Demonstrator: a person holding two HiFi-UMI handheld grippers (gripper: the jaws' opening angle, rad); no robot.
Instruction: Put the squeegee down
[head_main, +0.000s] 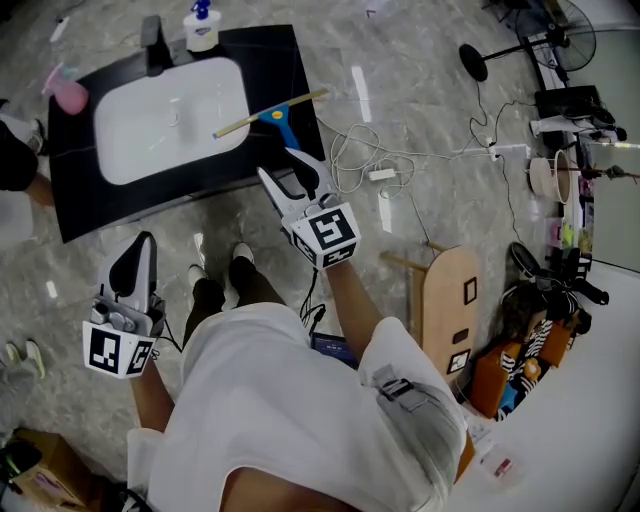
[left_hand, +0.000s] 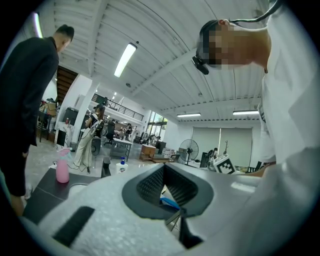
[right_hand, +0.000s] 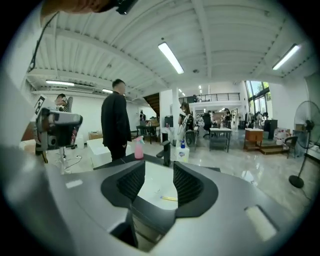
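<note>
The squeegee (head_main: 272, 112), with a blue handle and a long pale blade, lies across the right rim of the white sink basin (head_main: 150, 130), free of both grippers. Its blade (right_hand: 169, 198) shows past the jaws in the right gripper view. My right gripper (head_main: 277, 163) hangs just in front of the black counter (head_main: 270, 60), close to the squeegee's handle, open with nothing between its jaws. My left gripper (head_main: 138, 245) is held low at the left, well back from the counter. Its pads meet at the tips and hold nothing. The blue handle (left_hand: 169, 202) peeks through them.
A black tap (head_main: 153, 45), a soap bottle (head_main: 201, 27) and a pink spray bottle (head_main: 66, 90) stand along the counter's back and left. A person in black (right_hand: 116, 120) stands by the left end. Cables (head_main: 370, 160) and a wooden board (head_main: 445, 300) lie on the floor to the right.
</note>
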